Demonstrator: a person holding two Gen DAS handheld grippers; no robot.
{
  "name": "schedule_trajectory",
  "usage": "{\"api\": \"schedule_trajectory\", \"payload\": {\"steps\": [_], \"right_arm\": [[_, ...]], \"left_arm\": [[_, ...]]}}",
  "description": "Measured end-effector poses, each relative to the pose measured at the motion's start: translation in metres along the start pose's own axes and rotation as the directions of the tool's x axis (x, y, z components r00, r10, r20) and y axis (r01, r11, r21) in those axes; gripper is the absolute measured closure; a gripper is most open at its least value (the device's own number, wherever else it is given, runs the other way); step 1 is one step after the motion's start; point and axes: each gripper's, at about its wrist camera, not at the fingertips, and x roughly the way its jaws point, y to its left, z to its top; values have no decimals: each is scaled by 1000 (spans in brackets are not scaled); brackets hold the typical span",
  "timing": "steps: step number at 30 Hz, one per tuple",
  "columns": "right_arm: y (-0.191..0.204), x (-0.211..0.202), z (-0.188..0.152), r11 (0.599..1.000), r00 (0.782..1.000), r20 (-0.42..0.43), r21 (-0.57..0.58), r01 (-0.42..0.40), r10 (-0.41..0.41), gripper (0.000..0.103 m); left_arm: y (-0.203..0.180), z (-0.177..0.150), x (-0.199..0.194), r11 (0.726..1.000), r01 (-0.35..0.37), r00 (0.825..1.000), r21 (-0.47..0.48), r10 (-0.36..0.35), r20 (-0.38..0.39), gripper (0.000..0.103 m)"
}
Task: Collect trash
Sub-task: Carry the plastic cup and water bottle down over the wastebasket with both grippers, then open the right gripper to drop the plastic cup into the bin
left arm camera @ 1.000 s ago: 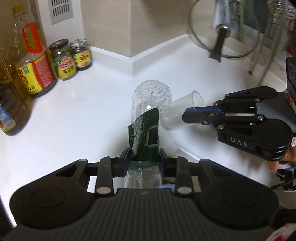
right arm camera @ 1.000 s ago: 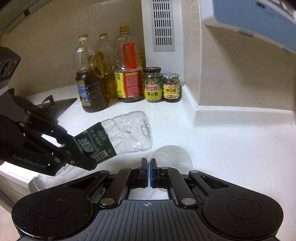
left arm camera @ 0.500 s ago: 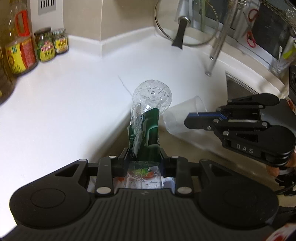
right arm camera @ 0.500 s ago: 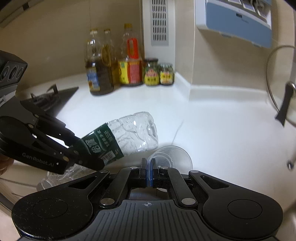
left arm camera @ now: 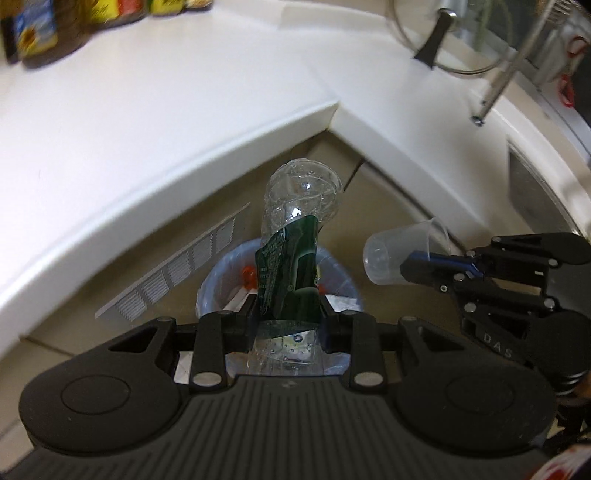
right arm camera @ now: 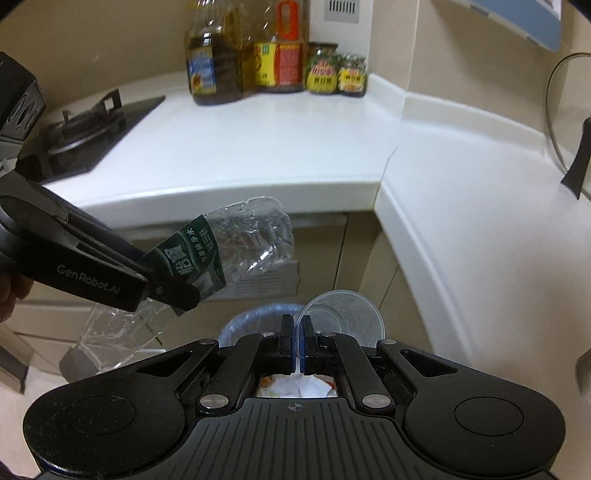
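Two pieces of trash are in hand: one crumpled clear plastic bottle (left arm camera: 295, 236) with a dark green label, and one clear plastic cup (left arm camera: 402, 254). The left tool (left arm camera: 288, 314) is clamped narrow across the bottle's labelled middle, holding it tilted in the air over one bin (left arm camera: 212, 284) lined with a pale blue bag. The right tool (right arm camera: 297, 343) is pinched fully together on the cup's thin rim, and the cup hangs just beside the bottle, above the bin's edge. Paper scraps and something orange lie inside the bin.

The white desk (right arm camera: 258, 147) wraps round the corner above the bin. At its back stand three oil bottles (right arm camera: 214, 62) and two jars (right arm camera: 321, 68). One gas hob (right arm camera: 81, 133) sits at the left, one glass pot lid (left arm camera: 439, 33) leans at the right.
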Motion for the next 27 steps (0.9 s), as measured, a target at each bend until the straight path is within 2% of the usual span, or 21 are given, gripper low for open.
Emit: {"api": "schedule_trajectory", "payload": {"steps": [11, 27], "right_arm": [[-8, 42, -25, 999, 992, -118, 0, -34, 34, 101], [-17, 70, -26, 999, 986, -163, -1, -32, 31, 101]], "left_arm": [[1, -24, 46, 996, -49, 993, -71, 41, -107, 75], [3, -23, 76, 990, -72, 986, -118, 53, -157, 75]]}}
